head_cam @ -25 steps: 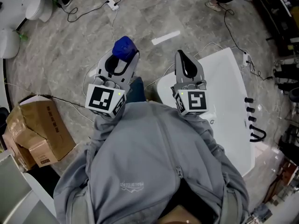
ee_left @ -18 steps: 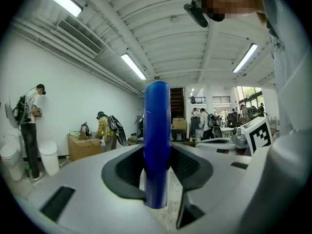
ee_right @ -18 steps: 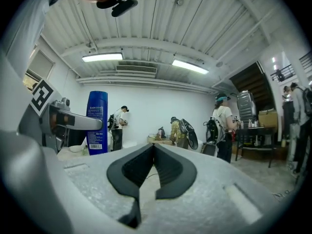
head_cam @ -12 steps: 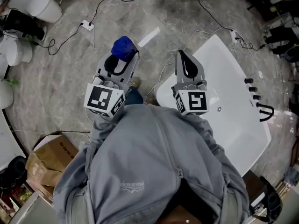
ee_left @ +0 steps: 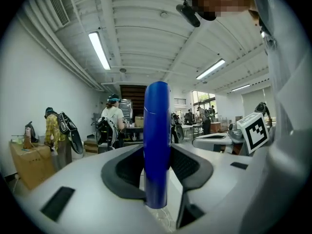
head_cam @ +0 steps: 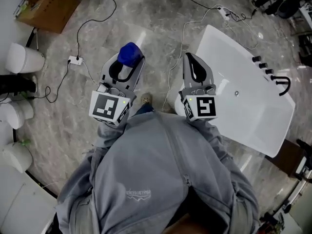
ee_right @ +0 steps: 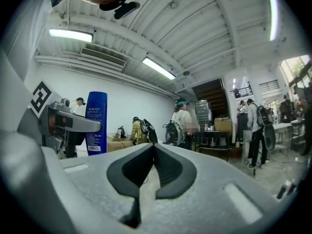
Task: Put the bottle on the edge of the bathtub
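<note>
My left gripper (head_cam: pixel 126 65) is shut on a tall blue bottle (head_cam: pixel 130 53), which stands upright between the jaws (ee_left: pixel 157 145). It hangs over the marble floor, left of the white bathtub (head_cam: pixel 253 106). My right gripper (head_cam: pixel 194 68) is shut with nothing in it, its dark pads (ee_right: pixel 152 162) meeting at the tips, and it is held over the tub's near left rim. In the right gripper view the blue bottle (ee_right: pixel 96 123) shows at the left behind the other gripper's body.
Black taps (head_cam: pixel 273 77) sit on the tub's far right rim. Cables and a power strip (head_cam: pixel 74 60) lie on the floor. White fixtures (head_cam: pixel 22 58) stand at the left, a cardboard box (head_cam: pixel 46 4) at top left. People stand far off in the hall (ee_left: pixel 113 126).
The view has swung: the bathtub now lies further right and up, and the cardboard box has gone from lower left to top left. Both grippers keep their pose and the bottle stays held.
</note>
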A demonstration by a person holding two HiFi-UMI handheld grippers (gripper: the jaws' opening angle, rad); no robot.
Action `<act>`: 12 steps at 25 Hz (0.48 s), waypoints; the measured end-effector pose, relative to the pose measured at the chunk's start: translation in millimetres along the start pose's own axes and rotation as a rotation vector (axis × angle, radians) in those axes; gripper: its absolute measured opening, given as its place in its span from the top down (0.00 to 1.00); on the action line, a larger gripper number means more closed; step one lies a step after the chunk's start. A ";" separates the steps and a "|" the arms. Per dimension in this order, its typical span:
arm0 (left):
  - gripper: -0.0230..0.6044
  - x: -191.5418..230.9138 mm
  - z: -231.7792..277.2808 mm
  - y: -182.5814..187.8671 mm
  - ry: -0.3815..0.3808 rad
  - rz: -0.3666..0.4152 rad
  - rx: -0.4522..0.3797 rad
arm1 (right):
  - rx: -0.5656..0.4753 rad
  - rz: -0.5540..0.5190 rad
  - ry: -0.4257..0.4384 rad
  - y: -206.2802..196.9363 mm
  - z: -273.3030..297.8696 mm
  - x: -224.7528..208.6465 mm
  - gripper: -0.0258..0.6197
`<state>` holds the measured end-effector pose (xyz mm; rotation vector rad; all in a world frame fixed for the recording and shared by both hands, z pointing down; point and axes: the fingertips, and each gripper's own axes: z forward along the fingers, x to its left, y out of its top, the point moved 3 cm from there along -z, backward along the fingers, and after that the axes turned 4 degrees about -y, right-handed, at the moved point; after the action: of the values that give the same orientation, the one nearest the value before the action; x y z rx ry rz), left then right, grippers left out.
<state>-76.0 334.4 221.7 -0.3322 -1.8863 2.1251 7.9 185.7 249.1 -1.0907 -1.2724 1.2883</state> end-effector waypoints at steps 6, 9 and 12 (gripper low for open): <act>0.72 23.5 30.2 -4.2 -0.134 0.004 0.002 | -0.005 0.025 -0.155 -3.7 8.0 -12.7 0.96; 0.72 30.4 40.8 -6.5 -0.179 -0.005 0.000 | 0.005 0.018 -0.196 -5.3 7.9 -15.9 0.96; 0.72 34.0 51.8 -7.3 -0.220 -0.015 0.001 | 0.014 0.016 -0.252 -8.1 2.1 -21.1 0.96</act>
<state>-125.6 299.2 235.6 -0.0854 -1.9969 2.2314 8.6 164.2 256.5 -0.9518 -1.4400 1.4796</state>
